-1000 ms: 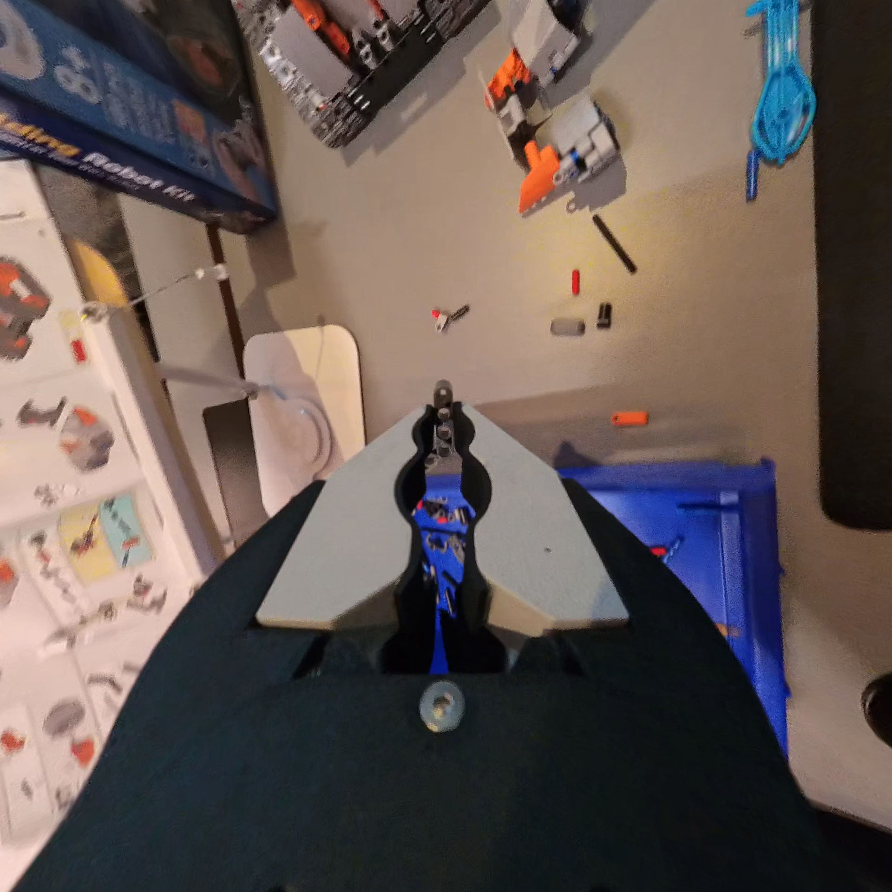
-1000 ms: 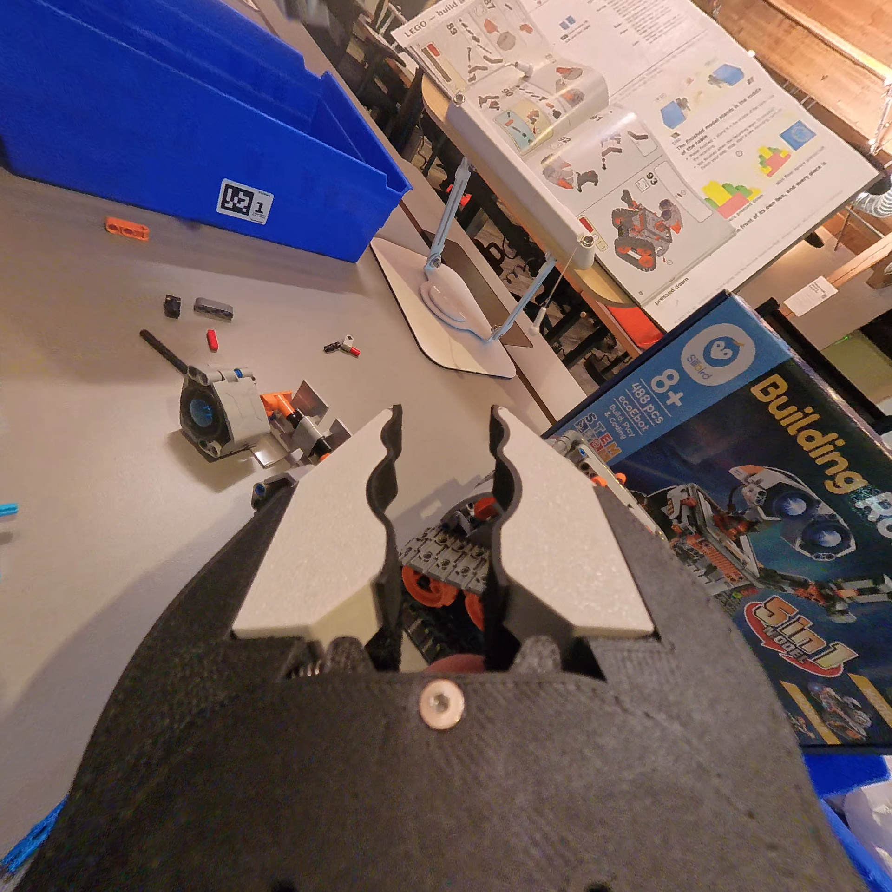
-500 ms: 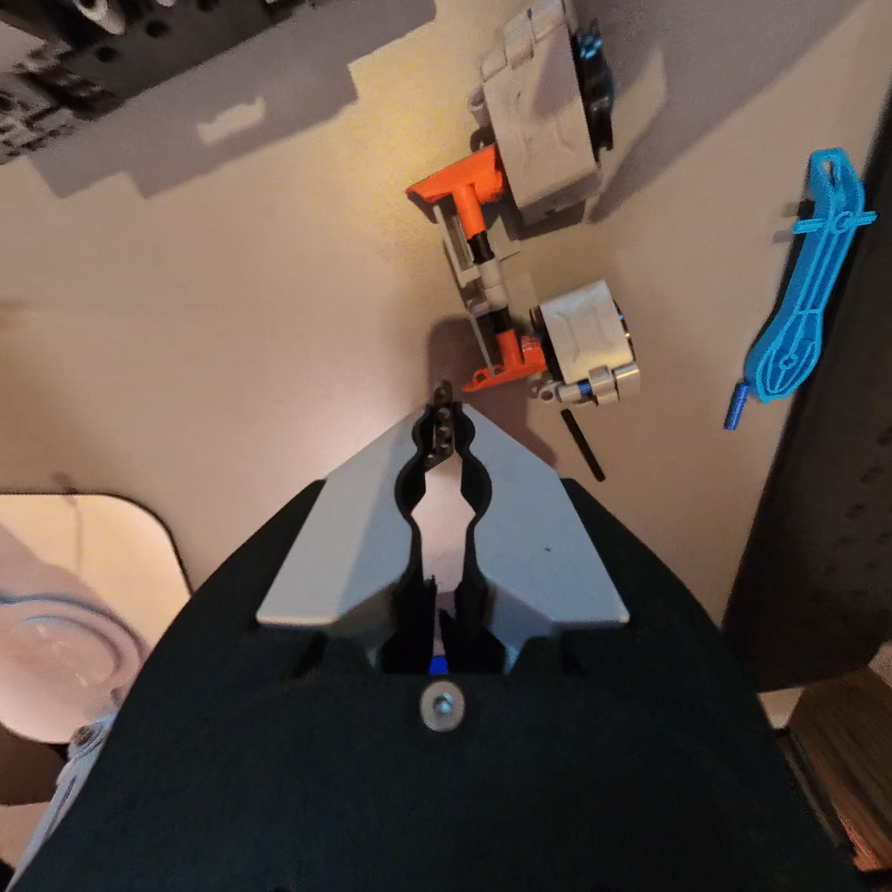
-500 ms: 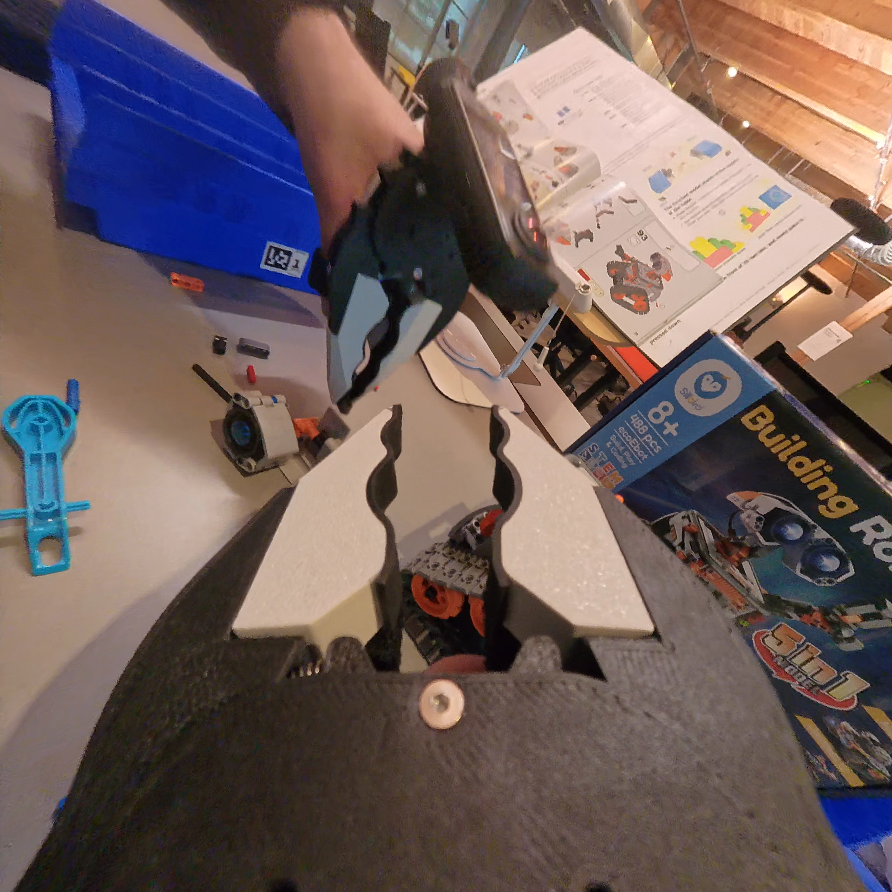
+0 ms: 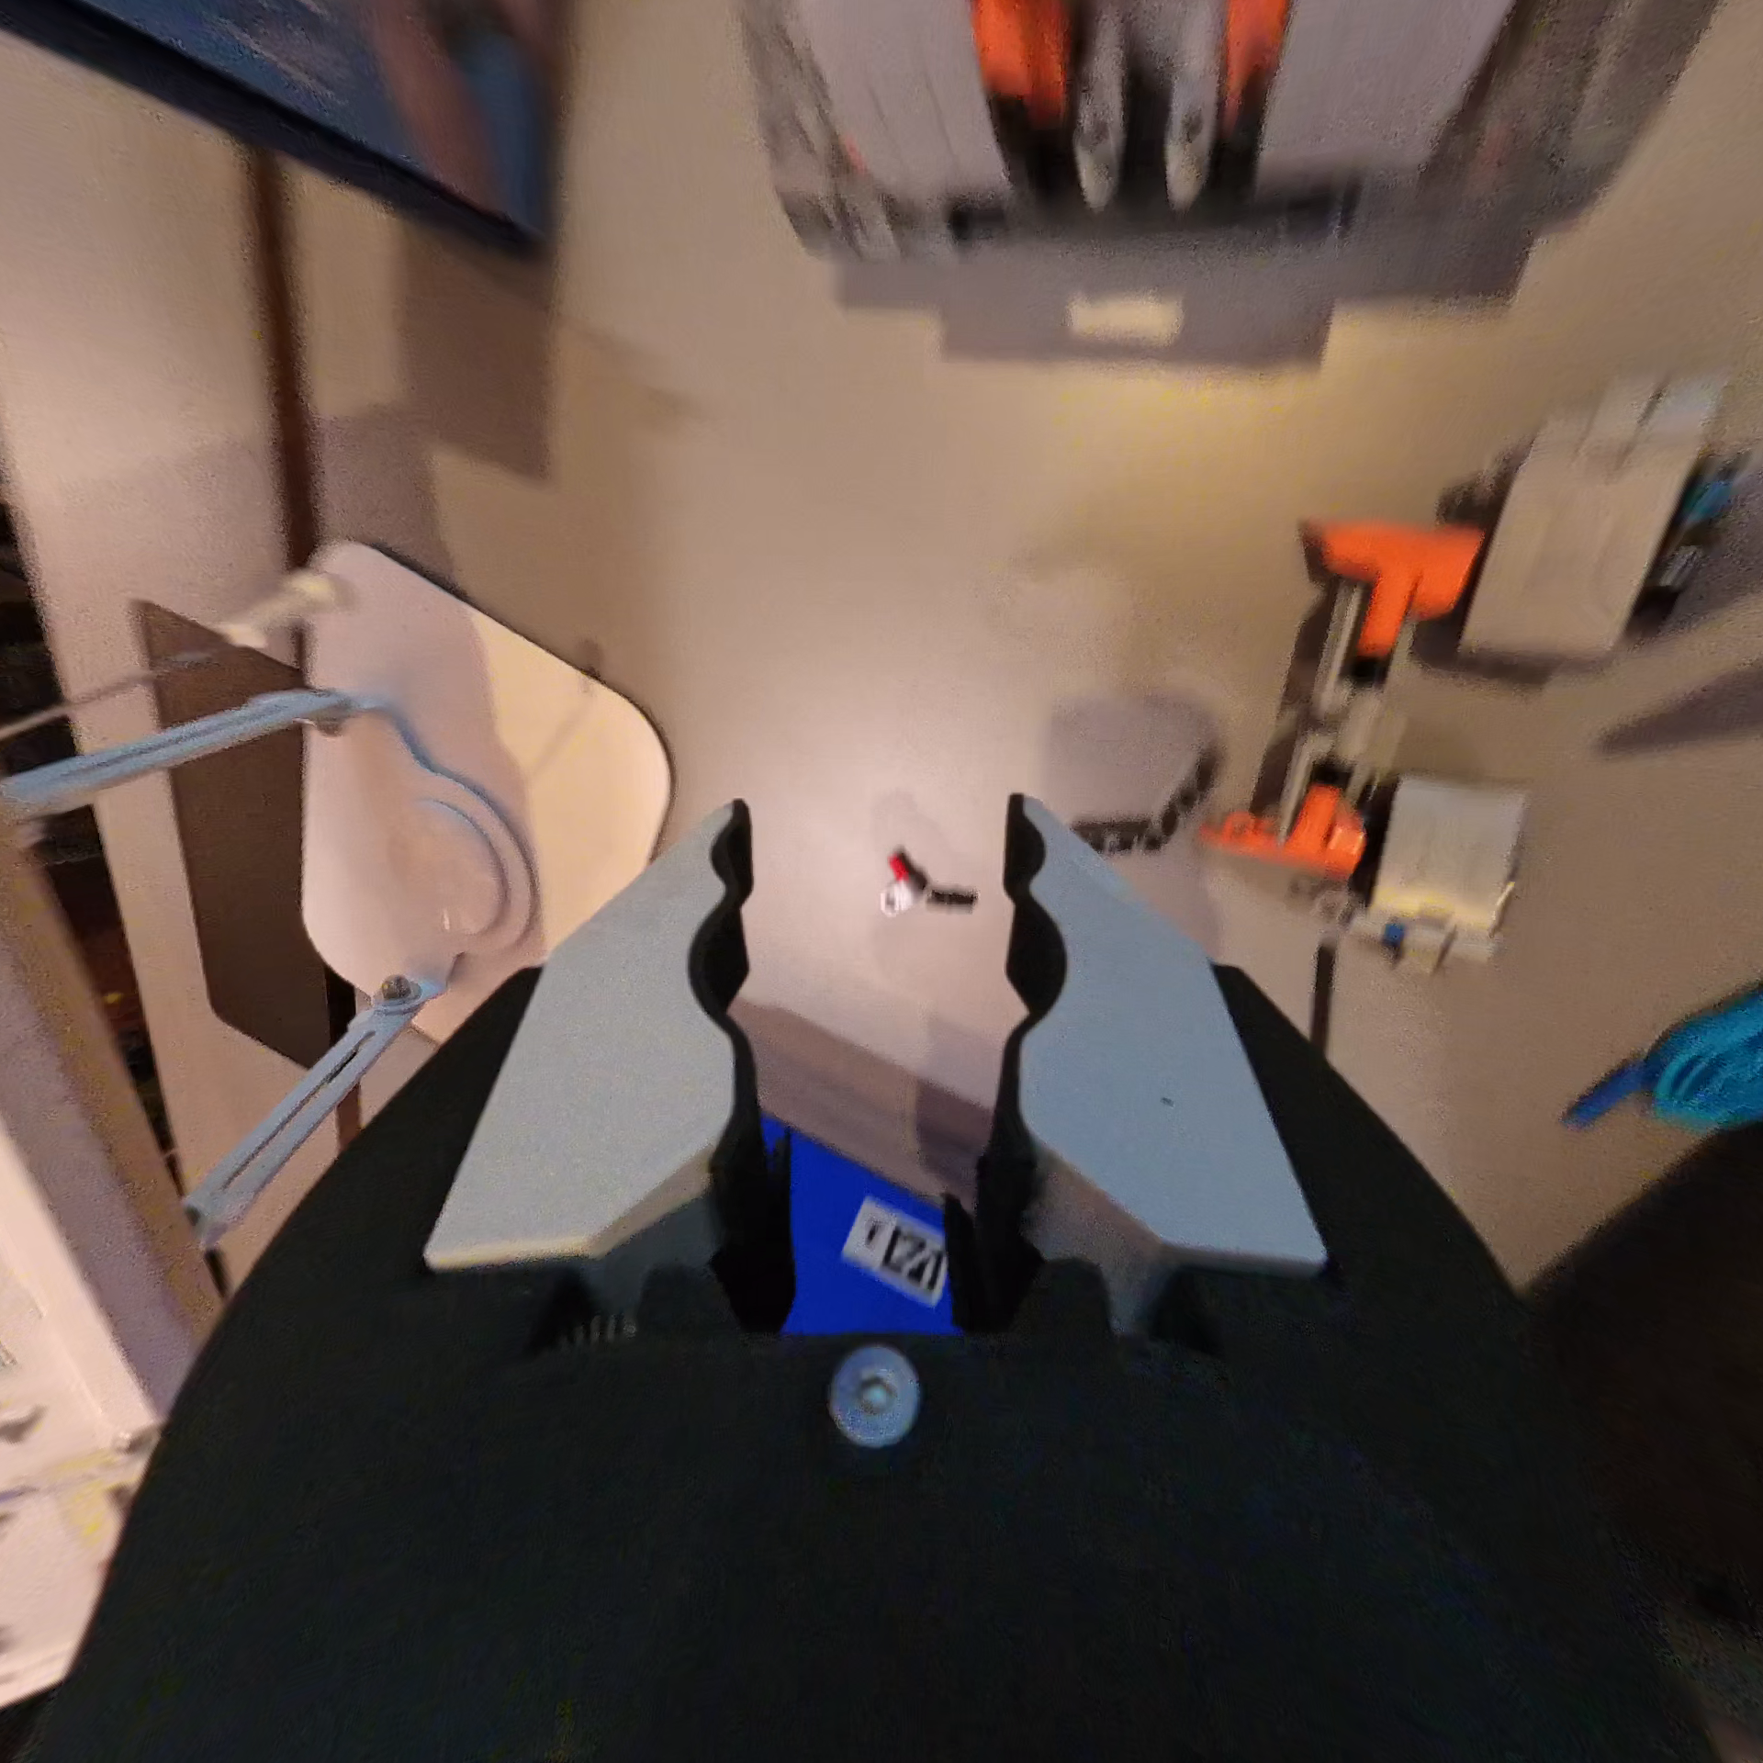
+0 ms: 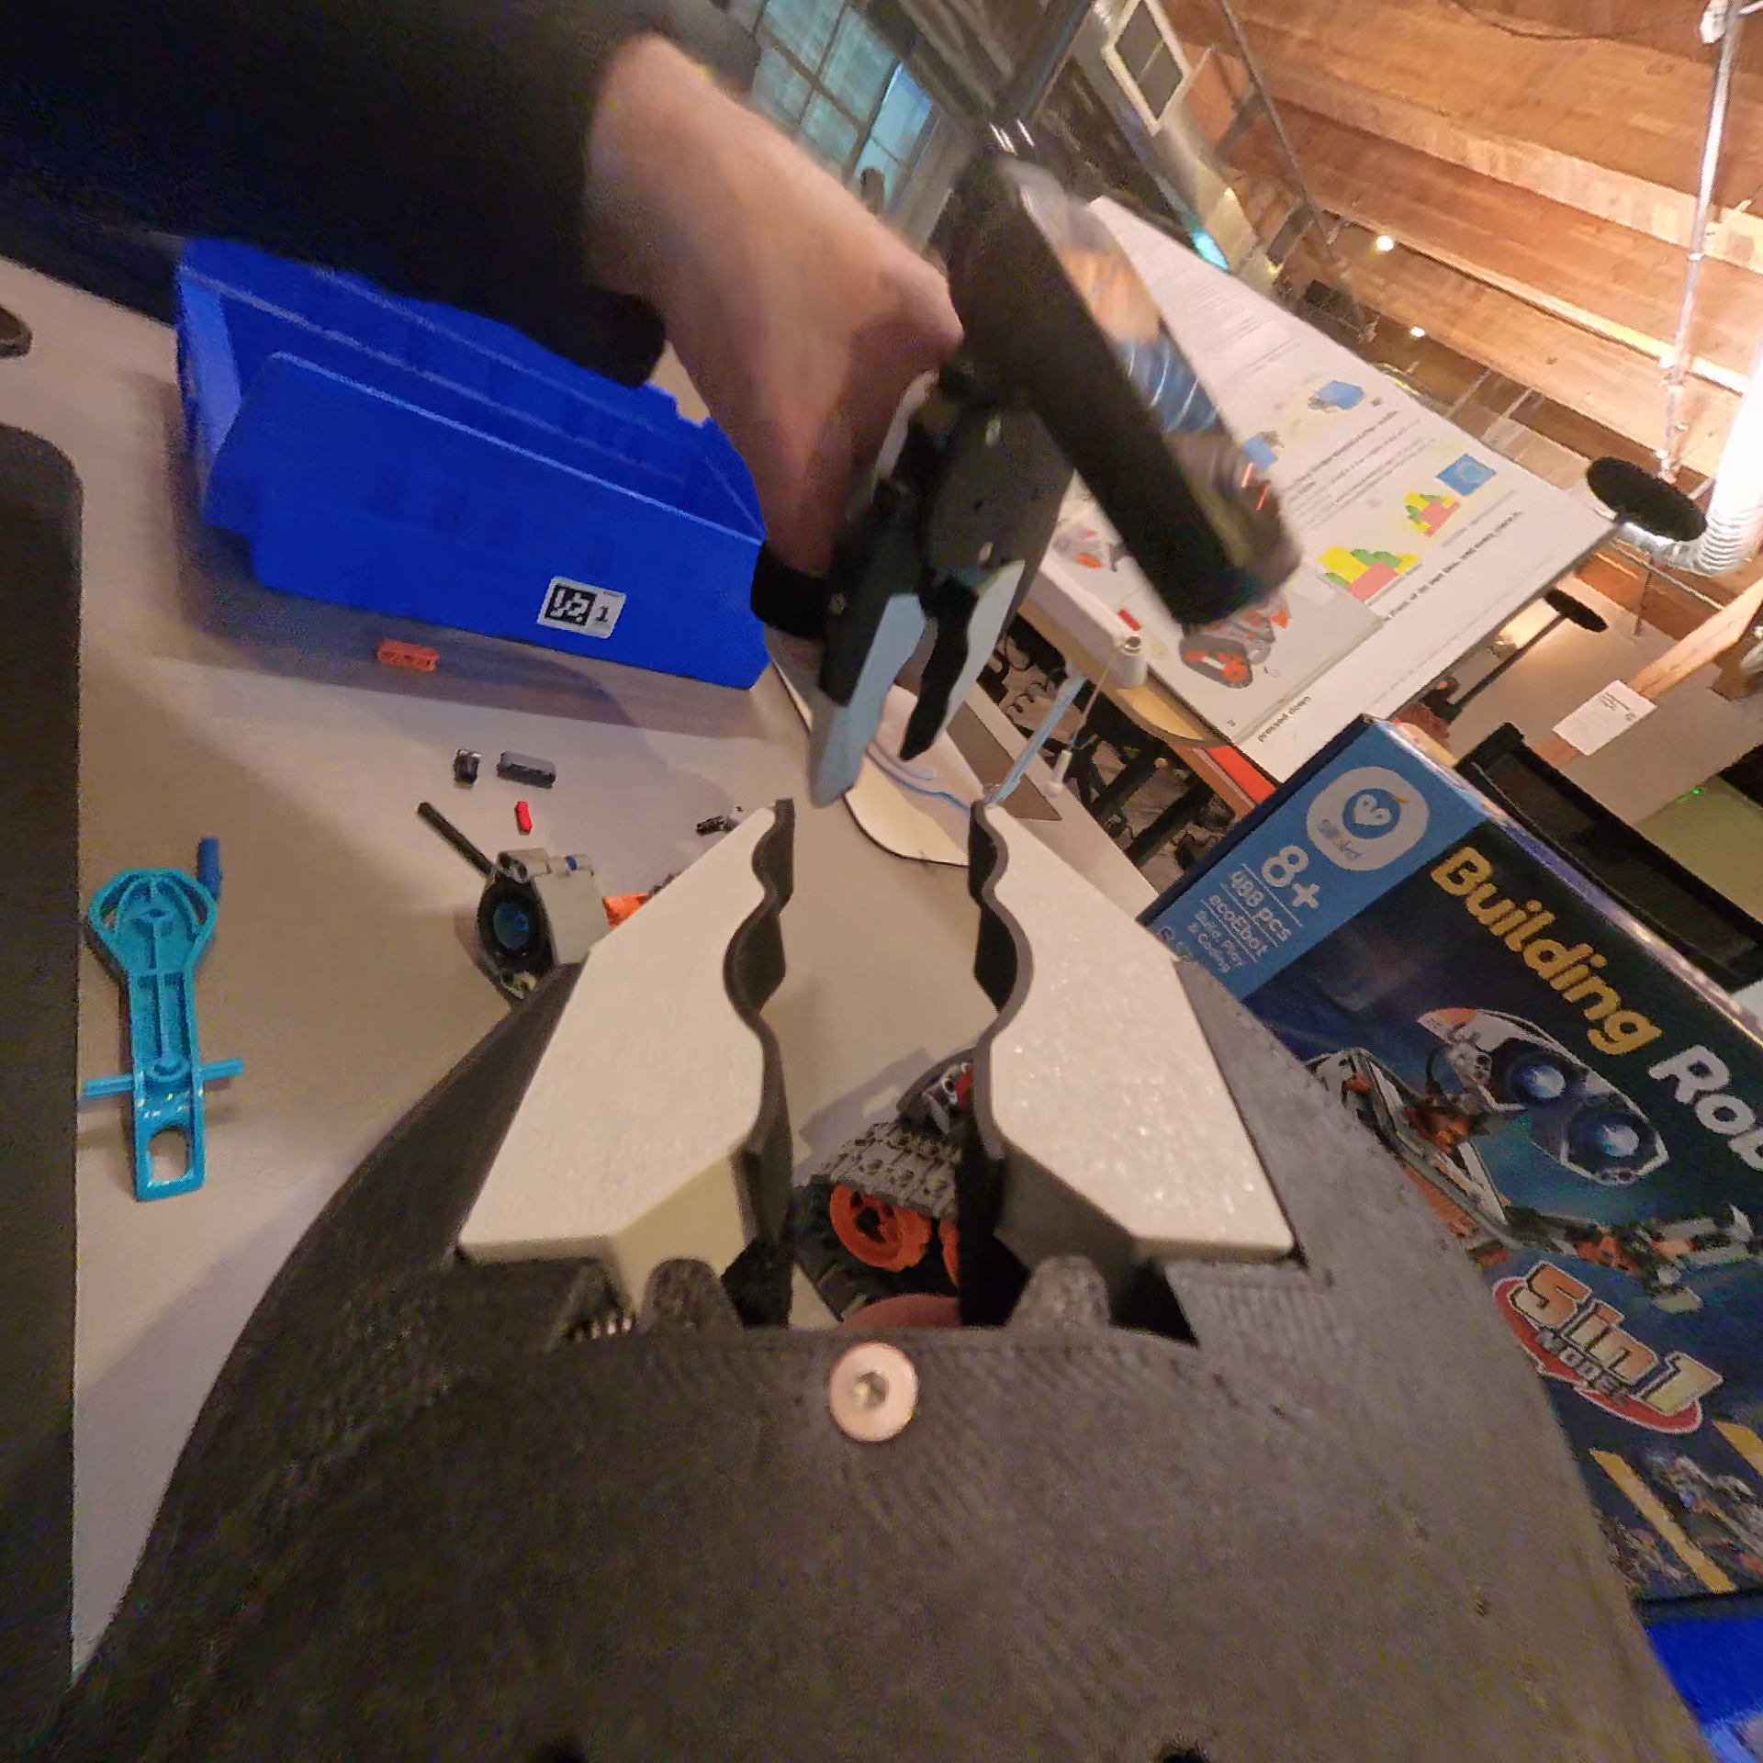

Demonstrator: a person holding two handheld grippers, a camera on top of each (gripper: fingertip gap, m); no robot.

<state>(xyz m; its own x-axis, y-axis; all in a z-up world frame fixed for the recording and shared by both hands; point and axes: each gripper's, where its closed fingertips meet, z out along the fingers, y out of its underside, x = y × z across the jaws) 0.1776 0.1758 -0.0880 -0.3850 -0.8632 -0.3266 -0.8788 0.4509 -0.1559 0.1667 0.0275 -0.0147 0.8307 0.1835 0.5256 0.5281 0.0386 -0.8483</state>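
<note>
My left gripper (image 5: 876,811) is open and empty above the grey table; the view is blurred. A small red, white and black connector (image 5: 921,882) lies on the table just beyond its fingertips. A dark blurred piece (image 5: 1140,825) lies right of it, beside the orange-and-grey motor assembly (image 5: 1336,763). My right gripper (image 6: 878,820) is open and empty, held above the tracked model (image 6: 887,1183) that shows between its fingers. In the right wrist view a hand holds the left gripper (image 6: 873,763), open, just beyond my right fingertips. The motor assembly (image 6: 544,916) shows there to the left.
A blue bin (image 6: 458,515) stands at the back left, with an orange piece (image 6: 407,655) and small loose parts (image 6: 525,768) before it. A cyan tool (image 6: 153,1011) lies left. A blue kit box (image 6: 1479,1049) is right, an instruction booklet (image 6: 1336,496) on a stand (image 5: 477,763) behind. There is about 15 centimetres between the tips of the two grippers. From my left tips it is roughly 9 centimetres to the dark blurred piece (image 5: 1140,825); from my right, 20 centimetres.
My left gripper was shut on a small dark piece; now it is open and empty and has drawn back from the motor assembly. The right gripper has stayed open and shifted slightly.
</note>
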